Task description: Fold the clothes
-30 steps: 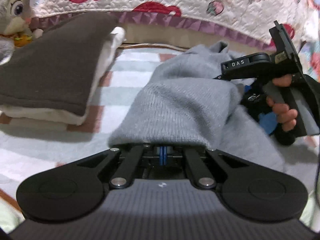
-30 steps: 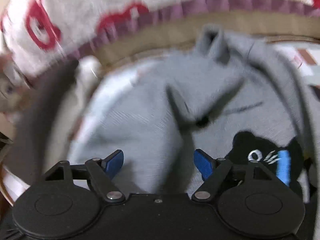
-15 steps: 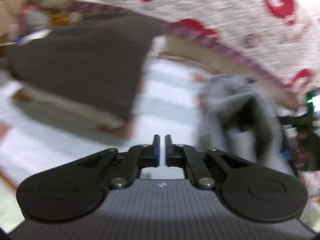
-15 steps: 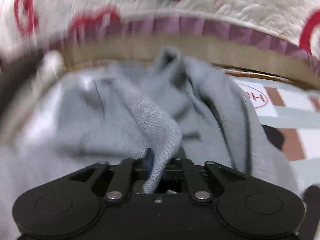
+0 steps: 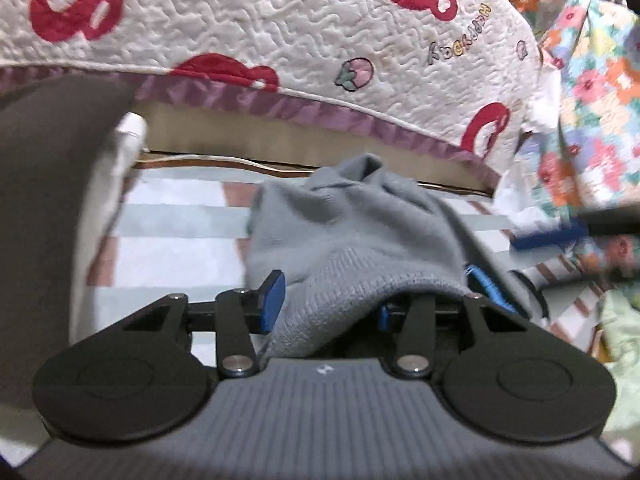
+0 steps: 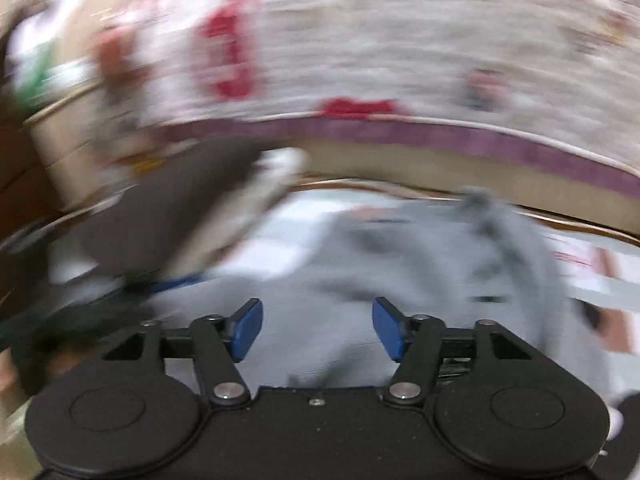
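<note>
The grey knit sweater (image 5: 360, 232) lies in a rumpled heap on the striped bedding (image 5: 168, 240), straight ahead of both tools. Its ribbed hem reaches back to the left hand-held gripper (image 5: 332, 300) and drapes over that tool's right finger, hiding most of it, while the rest of the garment runs away from the tool toward the quilted cover (image 5: 280, 32) at the far edge. The heap's long axis seems to run roughly along the left tool's pointing direction, though the bunching makes this uncertain.

The left hand-held gripper is spread wide, its left blue pad (image 5: 274, 300) bare just beside the hem; the cloth rests loosely between and over the fingers and is not pinched. By my reading this is the nearer tool to the hem.

The right hand-held gripper (image 6: 318, 328) is also spread, with nothing between its pads; the sweater lies ahead of and below it in a heavily blurred view, so contact cannot be told. A folded dark garment (image 5: 44, 200) on white cloth sits off to the left of both tools.
</note>
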Motion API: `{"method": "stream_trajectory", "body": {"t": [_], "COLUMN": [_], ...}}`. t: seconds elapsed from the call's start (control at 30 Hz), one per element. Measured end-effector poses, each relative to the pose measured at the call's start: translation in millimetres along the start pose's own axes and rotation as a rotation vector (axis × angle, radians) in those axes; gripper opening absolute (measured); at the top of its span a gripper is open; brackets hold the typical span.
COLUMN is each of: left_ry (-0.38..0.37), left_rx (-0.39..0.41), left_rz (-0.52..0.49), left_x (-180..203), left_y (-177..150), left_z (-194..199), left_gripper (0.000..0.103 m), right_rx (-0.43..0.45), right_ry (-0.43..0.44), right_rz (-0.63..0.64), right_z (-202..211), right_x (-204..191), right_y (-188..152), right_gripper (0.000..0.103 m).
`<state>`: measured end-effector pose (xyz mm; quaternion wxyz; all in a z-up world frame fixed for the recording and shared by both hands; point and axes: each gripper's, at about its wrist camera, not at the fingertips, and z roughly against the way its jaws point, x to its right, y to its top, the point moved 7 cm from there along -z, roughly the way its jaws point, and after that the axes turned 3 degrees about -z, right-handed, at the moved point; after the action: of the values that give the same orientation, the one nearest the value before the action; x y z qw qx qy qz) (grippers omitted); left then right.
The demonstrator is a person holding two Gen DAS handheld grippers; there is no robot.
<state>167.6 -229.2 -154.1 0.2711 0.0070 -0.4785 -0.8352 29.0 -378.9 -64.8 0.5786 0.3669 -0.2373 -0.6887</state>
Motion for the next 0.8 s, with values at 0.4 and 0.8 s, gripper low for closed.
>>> {"method": "stream_trajectory", "body": {"t": [0.4,0.8], "left_ry": [-0.092,-0.074], "left_rx": [-0.031,-0.053], "left_rz": [-0.024,0.02], "left_x": [12,0], "left_y": [13,0], "left_z": [0,-37], "left_gripper": [0.007,0.05], "right_rx": [-0.092,-0.106], "right_ry": [-0.178,-0.219], "right_rz": [0.199,-0.035], "right_z": [-70,-57], "right_x": [-36,53], "right_y": [-16,-32], "right_gripper": [0.045,0.042]}}
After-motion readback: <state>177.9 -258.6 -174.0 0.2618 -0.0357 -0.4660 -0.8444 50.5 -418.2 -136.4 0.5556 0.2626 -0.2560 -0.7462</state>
